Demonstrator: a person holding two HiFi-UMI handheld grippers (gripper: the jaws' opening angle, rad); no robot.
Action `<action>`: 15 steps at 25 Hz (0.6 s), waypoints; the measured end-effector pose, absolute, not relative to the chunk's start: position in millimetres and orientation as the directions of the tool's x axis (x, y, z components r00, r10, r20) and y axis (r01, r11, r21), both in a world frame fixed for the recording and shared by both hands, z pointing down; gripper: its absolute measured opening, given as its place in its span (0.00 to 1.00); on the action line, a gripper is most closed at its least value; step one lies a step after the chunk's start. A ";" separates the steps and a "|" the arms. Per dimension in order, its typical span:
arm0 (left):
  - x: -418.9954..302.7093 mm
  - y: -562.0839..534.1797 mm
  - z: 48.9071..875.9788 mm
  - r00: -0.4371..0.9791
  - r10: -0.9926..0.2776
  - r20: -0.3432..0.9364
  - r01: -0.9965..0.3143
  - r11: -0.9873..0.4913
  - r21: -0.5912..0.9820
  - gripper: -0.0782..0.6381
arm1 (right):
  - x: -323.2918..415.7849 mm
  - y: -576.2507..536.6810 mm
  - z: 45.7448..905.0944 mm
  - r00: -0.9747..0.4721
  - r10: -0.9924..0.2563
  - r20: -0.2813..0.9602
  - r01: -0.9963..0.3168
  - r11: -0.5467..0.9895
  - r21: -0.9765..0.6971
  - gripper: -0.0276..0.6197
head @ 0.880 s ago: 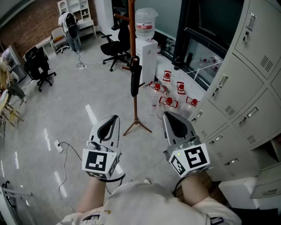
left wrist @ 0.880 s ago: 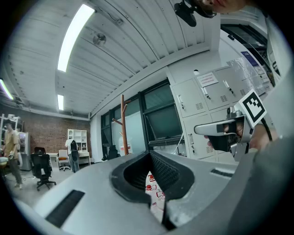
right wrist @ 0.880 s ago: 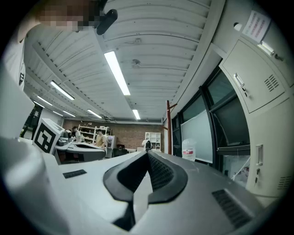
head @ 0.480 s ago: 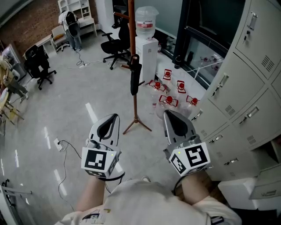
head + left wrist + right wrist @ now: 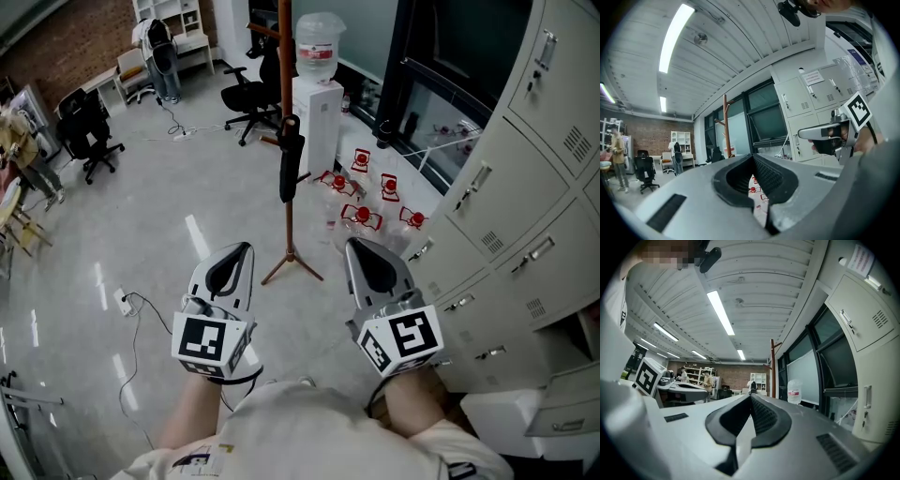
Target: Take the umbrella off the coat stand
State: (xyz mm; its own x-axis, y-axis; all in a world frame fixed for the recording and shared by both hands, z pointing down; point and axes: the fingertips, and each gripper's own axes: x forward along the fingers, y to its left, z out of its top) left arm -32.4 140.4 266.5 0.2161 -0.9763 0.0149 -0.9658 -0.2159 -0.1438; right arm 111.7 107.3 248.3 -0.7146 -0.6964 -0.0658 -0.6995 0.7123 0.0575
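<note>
Umbrella point(image 5: 289, 161): furled, black, hangs on a peg of the coat stand point(image 5: 285, 66), far centre.
Left gripper point(image 5: 240, 253): jaws together, nothing between them, held level, near.
Right gripper point(image 5: 359, 246): jaws together, empty; well apart from umbrella, so approach judged pending.

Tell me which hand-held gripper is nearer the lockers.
Right. The right hand-held gripper hangs alongside the lockers; the left hand-held gripper is beyond it, farther from them.
</note>
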 end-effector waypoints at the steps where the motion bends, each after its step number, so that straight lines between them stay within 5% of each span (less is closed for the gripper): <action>1: -32.0 139.6 266.8 0.212 -0.977 0.015 -0.967 -0.211 -0.144 0.12 | 112.4 106.2 249.3 -0.717 -0.694 -0.064 -0.697 0.715 0.058 0.05; 15: -11.2 132.0 275.9 0.155 -0.988 0.018 -0.975 -0.156 -0.159 0.12 | 124.5 94.4 261.1 -0.763 -0.645 -0.056 -0.647 0.760 0.065 0.05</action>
State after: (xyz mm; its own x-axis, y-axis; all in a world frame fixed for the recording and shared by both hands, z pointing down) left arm -11.2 132.0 275.9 0.1549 -0.9878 0.0175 -0.9749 -0.1557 -0.1594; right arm 124.5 94.4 261.1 -0.7625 -0.6446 -0.0559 -0.6470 0.7597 0.0654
